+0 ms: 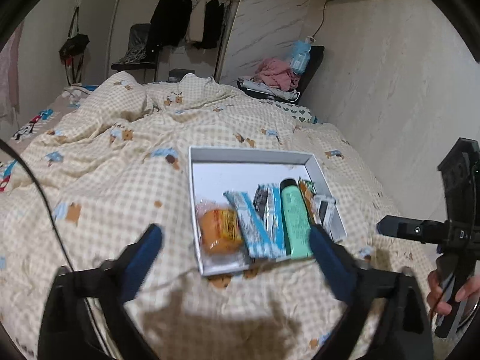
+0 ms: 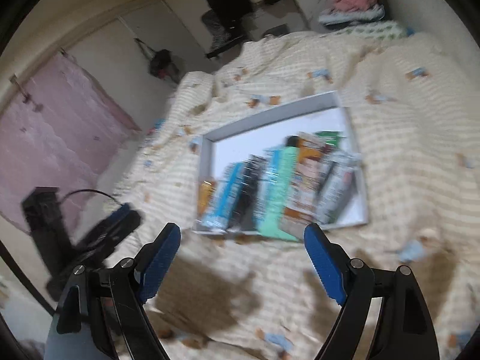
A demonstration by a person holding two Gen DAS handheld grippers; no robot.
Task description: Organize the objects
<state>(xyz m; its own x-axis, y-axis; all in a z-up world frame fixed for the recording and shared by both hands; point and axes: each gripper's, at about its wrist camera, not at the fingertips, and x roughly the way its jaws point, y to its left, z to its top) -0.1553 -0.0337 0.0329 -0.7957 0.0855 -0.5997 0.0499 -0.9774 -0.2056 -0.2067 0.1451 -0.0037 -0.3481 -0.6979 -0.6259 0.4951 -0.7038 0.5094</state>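
- Bedroom. Bed covered by a cream checked duvet (image 1: 126, 162) with small bear prints; dark clothes on a rack (image 1: 192, 15) at the far wall, a chair piled with pink laundry (image 1: 277, 73) in the corner.
- A shallow white box (image 1: 252, 153) lies flat on the duvet, near the bed's front edge.
- Contents, packed along its near side: an orange wrapped snack (image 1: 219, 231) at the left, a blue-and-white packet (image 1: 255, 225), a mint-green tube with a dark cap (image 1: 295, 219), further packets at the right, too blurred to name. The far half of the box floor is bare.
- Progress, as a judgement: the gathering looks largely done. No loose item shows on the duvet in either view. What may remain is tidying the row or closing the box; no lid is visible.
- Left gripper (image 1: 237, 243): jaws spread very wide, nothing between the blue pads, nothing touched. It hangs above the duvet just in front of the box.
- Right gripper (image 2: 241, 249): jaws also well apart and empty, poised short of the box's near rim, touching nothing.
- From the left wrist view, a hand (image 1: 450, 292) grips the right tool's handle at the frame's right edge.
- Both views are motion-blurred.
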